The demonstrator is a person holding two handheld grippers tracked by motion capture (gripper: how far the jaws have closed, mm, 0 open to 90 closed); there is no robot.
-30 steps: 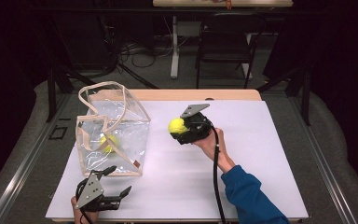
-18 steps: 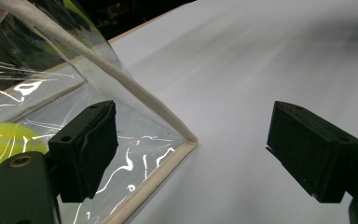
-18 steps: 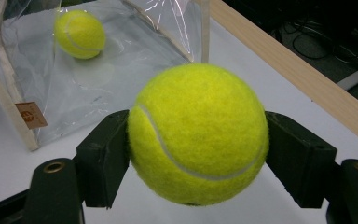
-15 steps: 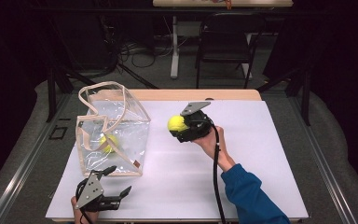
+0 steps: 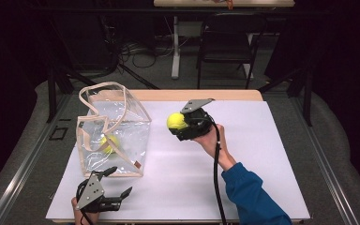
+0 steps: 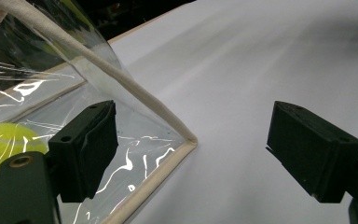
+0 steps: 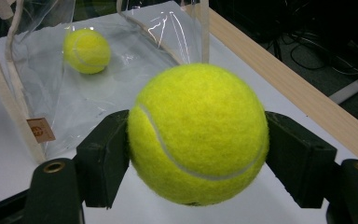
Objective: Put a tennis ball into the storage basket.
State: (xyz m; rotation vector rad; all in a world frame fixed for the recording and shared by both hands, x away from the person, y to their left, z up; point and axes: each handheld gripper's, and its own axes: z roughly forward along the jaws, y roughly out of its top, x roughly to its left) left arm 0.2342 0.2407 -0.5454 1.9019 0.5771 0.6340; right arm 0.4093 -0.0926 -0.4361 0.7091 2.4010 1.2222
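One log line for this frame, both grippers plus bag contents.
right gripper: shut on tennis ball | left gripper: open, at clear bag corner | in bag: second ball
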